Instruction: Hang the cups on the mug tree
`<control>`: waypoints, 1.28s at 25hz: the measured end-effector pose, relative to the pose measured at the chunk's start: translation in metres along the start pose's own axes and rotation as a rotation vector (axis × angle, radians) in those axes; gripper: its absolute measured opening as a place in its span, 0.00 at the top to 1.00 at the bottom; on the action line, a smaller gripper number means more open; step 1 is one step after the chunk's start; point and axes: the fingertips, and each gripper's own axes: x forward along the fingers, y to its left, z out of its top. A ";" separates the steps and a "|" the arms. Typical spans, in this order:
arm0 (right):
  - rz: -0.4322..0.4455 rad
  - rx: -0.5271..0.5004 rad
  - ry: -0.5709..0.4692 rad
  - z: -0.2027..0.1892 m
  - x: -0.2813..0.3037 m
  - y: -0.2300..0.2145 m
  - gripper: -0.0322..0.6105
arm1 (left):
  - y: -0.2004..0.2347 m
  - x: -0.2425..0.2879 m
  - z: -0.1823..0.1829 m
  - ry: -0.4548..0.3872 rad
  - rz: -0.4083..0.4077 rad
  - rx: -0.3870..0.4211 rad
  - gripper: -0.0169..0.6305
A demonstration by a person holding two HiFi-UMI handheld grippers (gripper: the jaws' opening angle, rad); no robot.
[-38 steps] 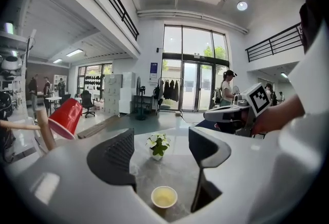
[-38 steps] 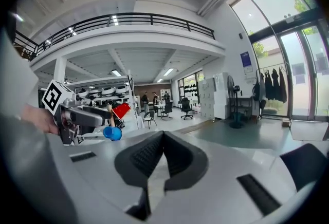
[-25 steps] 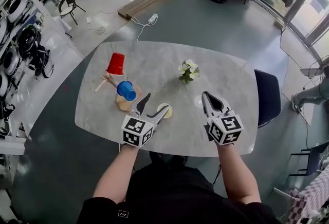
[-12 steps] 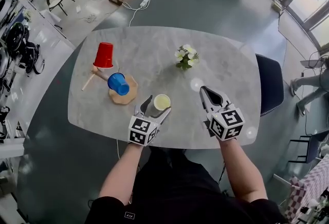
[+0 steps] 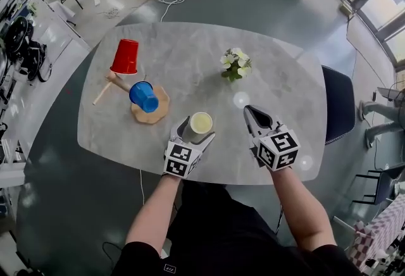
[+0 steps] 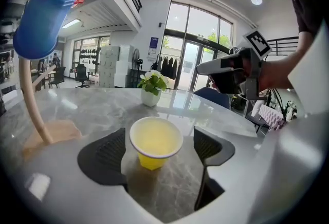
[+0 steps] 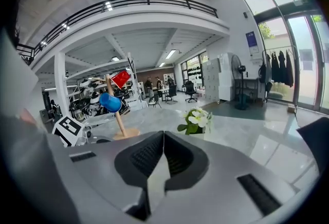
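jaws of left gripper [image 6: 158, 136] are opening, yellow cup [image 6: 155, 145] standing between them.

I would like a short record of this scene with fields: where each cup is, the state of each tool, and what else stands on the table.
table: grey stone-look top
mug tree: wooden, on the person's left side of the table
red cup: hung on the tree, above the blue one
blue cup: hung on the tree
yellow cup: upright on the table, not yet hung
left tool: jaws opening, yellow cup between them, pads clear of it
right tool: shut, empty
other: small pot of white flowers
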 end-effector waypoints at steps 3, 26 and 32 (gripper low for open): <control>0.001 0.004 -0.002 -0.005 0.002 -0.003 0.93 | -0.002 0.010 -0.003 0.007 -0.002 0.014 0.35; 0.028 0.029 -0.049 0.035 -0.027 -0.005 0.93 | -0.015 -0.003 0.075 -0.037 0.024 0.068 0.40; 0.028 0.035 -0.109 0.063 -0.038 -0.007 0.93 | -0.023 -0.025 0.119 -0.069 0.033 0.121 0.40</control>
